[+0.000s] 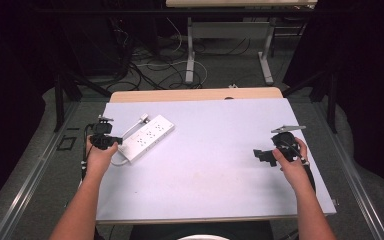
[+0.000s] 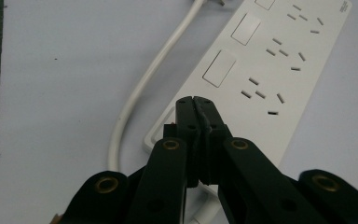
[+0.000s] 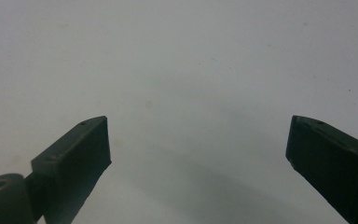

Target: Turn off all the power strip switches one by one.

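The white power strip [image 1: 147,137] lies at the far left of the desk [image 1: 215,165], angled so its far end points right, with its white cord [image 2: 140,88] looping off the near end toward the left edge. The left hand-held gripper [image 1: 111,142] sits just at the strip's near end; in the left gripper view its jaws are clenched tip to tip over that end, and nothing seems to be caught between them. The right hand-held gripper [image 1: 263,155] rests well apart at the right side of the desk, its jaws spread wide over bare surface, holding nothing.

Risks, as I judge them: with the left jaws shut, any push on the strip would go through a narrow point, so the strip could pivot and skid rather than travel straight. The cord is the other hazard: it curves close beside the left hand-held gripper, and a sweep to the left could snag it and drag the strip toward the desk's left edge, which is near.

Room for moving is generous to the right and near: the middle of the desk is open between the 2 hands. The left edge is close to the strip's cord, and the far edge lies a moderate way beyond the strip's far end.
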Demonstrator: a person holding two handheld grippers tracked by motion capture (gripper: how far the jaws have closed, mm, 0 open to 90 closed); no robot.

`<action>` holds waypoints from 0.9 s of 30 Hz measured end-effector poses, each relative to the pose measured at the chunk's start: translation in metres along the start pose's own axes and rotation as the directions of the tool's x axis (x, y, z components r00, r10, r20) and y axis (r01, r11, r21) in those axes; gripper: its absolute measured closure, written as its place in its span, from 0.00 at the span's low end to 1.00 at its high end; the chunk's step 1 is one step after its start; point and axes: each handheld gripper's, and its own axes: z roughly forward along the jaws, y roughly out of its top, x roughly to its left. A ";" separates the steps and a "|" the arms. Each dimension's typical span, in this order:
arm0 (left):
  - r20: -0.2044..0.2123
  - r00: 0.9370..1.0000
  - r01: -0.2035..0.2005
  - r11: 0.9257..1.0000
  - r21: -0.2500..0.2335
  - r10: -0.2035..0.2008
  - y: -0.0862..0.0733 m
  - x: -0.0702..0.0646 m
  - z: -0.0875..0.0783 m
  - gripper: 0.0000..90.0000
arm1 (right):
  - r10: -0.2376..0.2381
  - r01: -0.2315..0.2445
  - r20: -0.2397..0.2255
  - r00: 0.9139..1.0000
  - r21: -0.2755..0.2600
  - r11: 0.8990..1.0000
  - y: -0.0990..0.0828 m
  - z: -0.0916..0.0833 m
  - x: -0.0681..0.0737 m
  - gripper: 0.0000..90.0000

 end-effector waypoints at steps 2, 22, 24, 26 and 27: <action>-0.004 1.000 0.001 1.000 -0.008 -0.001 0.000 -0.001 0.002 1.00 | -0.004 0.004 0.003 1.000 0.002 1.000 0.000 0.000 0.000 0.07; -0.012 1.000 0.002 0.999 0.053 -0.001 -0.001 -0.004 0.017 1.00 | -0.012 0.012 0.013 1.000 0.021 1.000 0.000 0.000 0.001 0.07; -0.010 1.000 -0.002 0.998 0.057 0.002 -0.001 -0.002 0.016 1.00 | -0.013 0.013 0.010 1.000 0.020 1.000 0.000 0.000 0.002 0.07; -0.007 1.000 0.000 0.999 0.055 0.000 -0.001 -0.001 0.017 1.00 | -0.027 0.027 0.006 1.000 0.015 1.000 0.000 0.000 0.001 0.07; -0.007 1.000 0.003 0.998 0.055 -0.002 -0.001 -0.001 0.017 1.00 | -0.026 0.026 0.011 1.000 0.016 1.000 0.000 0.000 0.001 0.07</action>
